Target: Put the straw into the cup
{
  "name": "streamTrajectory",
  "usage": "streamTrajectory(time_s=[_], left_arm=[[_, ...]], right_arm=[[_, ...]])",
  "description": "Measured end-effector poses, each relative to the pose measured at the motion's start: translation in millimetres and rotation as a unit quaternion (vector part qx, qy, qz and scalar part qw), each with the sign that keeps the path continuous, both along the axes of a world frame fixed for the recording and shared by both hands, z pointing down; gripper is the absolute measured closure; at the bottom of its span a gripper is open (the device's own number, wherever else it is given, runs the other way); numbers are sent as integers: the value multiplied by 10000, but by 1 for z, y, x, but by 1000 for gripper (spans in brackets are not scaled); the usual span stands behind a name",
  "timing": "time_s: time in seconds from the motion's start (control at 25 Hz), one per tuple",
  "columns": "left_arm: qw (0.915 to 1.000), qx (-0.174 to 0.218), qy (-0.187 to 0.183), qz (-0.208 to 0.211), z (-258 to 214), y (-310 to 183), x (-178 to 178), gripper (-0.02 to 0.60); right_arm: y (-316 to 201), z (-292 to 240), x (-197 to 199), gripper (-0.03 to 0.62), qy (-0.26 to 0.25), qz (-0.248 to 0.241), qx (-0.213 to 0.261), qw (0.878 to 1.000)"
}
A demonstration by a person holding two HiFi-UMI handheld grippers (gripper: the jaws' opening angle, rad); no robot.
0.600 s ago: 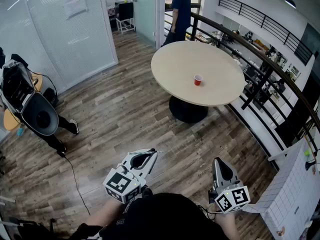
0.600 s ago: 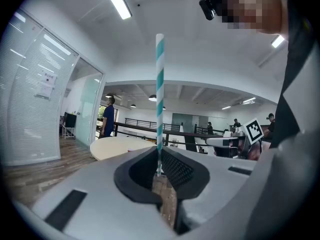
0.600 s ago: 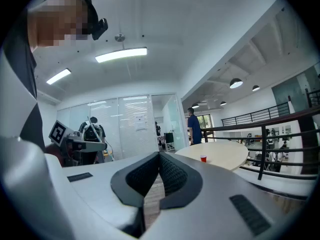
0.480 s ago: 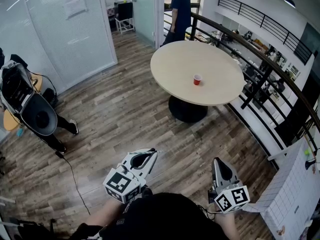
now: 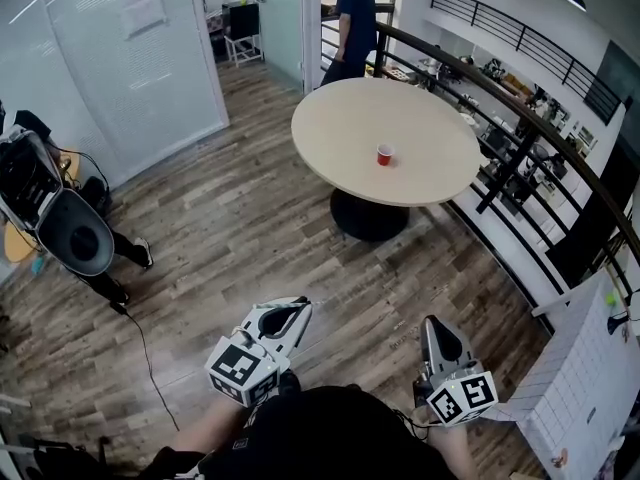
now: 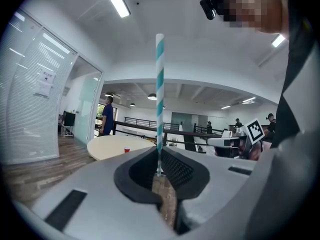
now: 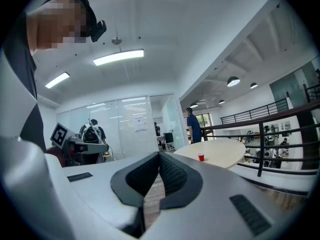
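A teal-and-white striped straw (image 6: 159, 94) stands upright between the pads of my left gripper (image 6: 159, 171), which is shut on its lower end. The left gripper (image 5: 283, 320) shows low in the head view, held close to the body. My right gripper (image 5: 440, 343) sits beside it at the lower right, and its jaws (image 7: 159, 156) are shut with nothing between them. A small red cup (image 5: 384, 155) stands upright on the round beige table (image 5: 340, 133) far ahead. The cup (image 6: 126, 149) is tiny in the left gripper view, as is the cup (image 7: 201, 157) in the right gripper view.
A person in dark blue (image 5: 355, 13) stands behind the table. A black railing (image 5: 520, 133) curves along the right. Another person with equipment (image 5: 60, 218) stands at the left, with a cable (image 5: 145, 353) trailing over the wood floor. Glass walls (image 5: 110, 58) close the far left.
The table and cup sit slightly further left and up in the head view; both grippers keep their places low in the frame.
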State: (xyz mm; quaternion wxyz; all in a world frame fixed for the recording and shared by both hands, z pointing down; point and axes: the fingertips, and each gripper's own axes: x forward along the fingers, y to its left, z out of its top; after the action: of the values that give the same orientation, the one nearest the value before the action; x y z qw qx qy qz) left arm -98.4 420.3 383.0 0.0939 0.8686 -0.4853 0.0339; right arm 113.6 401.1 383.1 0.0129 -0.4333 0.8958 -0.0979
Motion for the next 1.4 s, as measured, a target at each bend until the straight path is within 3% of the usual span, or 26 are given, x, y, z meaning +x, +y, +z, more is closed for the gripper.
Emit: streamTrajectory(time_s=[0.68,1.08,1.4], left_arm=[[9999,119,-98,-27,-16,5,97,551],[9996,179,-124,150,-26,-12,118,551],[9994,169,-14,301,-17,-63,112,552]], right_arm=[[14,8,88,571,-16,-193,25,9998],[4,6,111,571,-178,-25,-39,9998],[-42,8,104,571,-118,136,25,9998]])
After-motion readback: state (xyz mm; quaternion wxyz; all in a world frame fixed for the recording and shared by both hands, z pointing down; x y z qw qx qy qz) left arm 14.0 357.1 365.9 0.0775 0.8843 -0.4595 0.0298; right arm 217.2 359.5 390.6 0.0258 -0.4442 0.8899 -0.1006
